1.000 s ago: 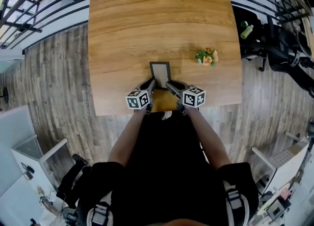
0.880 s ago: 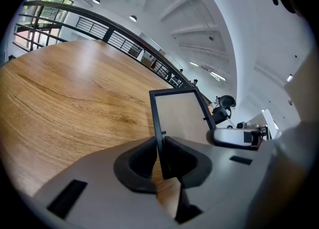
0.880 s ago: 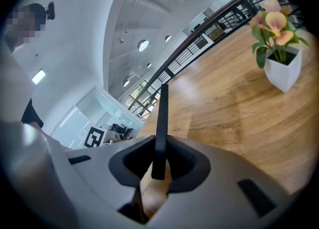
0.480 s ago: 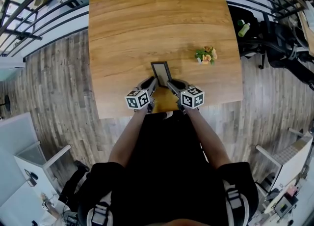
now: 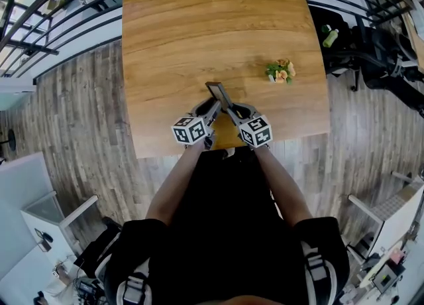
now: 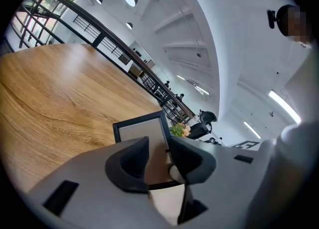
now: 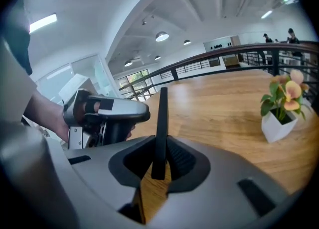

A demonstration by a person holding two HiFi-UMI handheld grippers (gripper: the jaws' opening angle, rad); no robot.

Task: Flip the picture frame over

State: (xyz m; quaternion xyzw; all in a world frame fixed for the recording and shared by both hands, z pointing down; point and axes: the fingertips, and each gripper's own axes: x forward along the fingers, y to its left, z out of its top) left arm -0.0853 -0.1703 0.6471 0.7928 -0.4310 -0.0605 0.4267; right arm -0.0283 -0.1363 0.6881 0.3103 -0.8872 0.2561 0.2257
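Your left claw [image 6: 157,147] is well to the left of the flower pot [image 5: 281,71]. Its jaws have just been opening and now stand apart. The lower part of the picture frame [image 5: 216,92] is between them, but the pads do not press on it.

The frame is raised on its edge on the bench [image 5: 199,25]. It is left of the flower pot and nearer to you than the pot. From above it looks like a thin dark strip.

Your right claw [image 7: 159,159] is also left of the flower pot, on the pot's side of the frame. It pinches the frame's thin black border, with both pads against it.

I judge that you are in the middle of the turn, with the frame about halfway over. Now only 1 claw carries it, so keep that pinch firm and roll your wrist slowly. Then the frame should neither slip nor drop hard on the bench. Take the left claw fully clear of the side where the frame will go down, or let it receive the frame softly there.

Compared with 1 second ago, the frame no longer shows its whole rectangle from above, only its edge. The marker cube of the right claw is turned, while that claw is at the same distance from the flower pot.
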